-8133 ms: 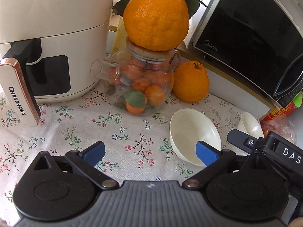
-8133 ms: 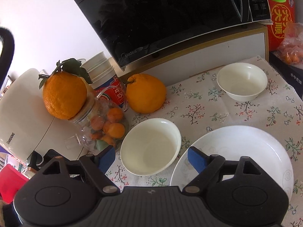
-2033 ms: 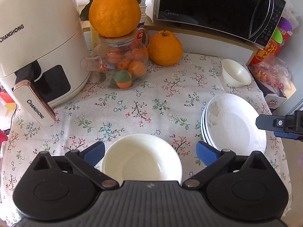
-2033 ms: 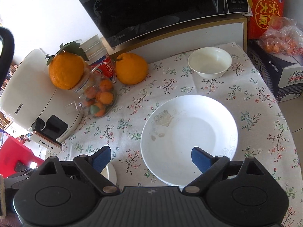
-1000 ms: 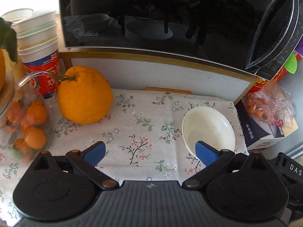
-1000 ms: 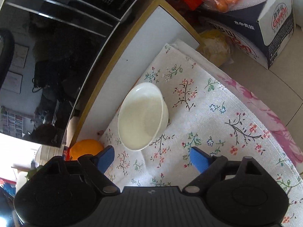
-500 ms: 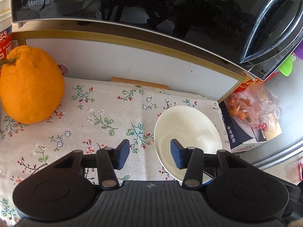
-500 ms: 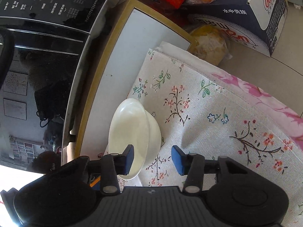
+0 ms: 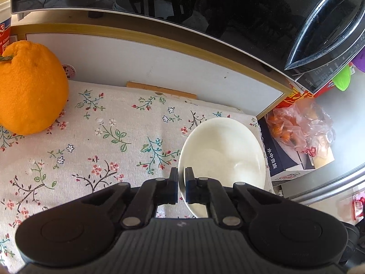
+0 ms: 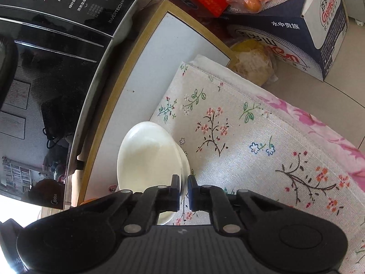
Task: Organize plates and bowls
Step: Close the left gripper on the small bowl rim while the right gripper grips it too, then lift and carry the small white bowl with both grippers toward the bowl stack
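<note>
So both grippers just clamped down: left gripper [image 9: 181,188] and right gripper [image 10: 183,191] now pinch opposite rim edges of the small bowl [image 9: 224,153] just in front of the microwave [image 9: 205,6]. Looks ready to lift.

The bowl [image 9: 224,150] is plain creamy white, set on a pale beige tablecloth [image 9: 109,141] printed with dark sprigs, green leaves and small pink, red and blue flowers. At far left sits a bright orange citrus fruit [image 9: 29,96], and the microwave [image 9: 182,2] at the far edge is glossy black. In the right wrist view a navy and white carton [image 10: 303,29] stands at far right, and a pink floral cloth [image 10: 319,123] edges the tablecloth.
</note>
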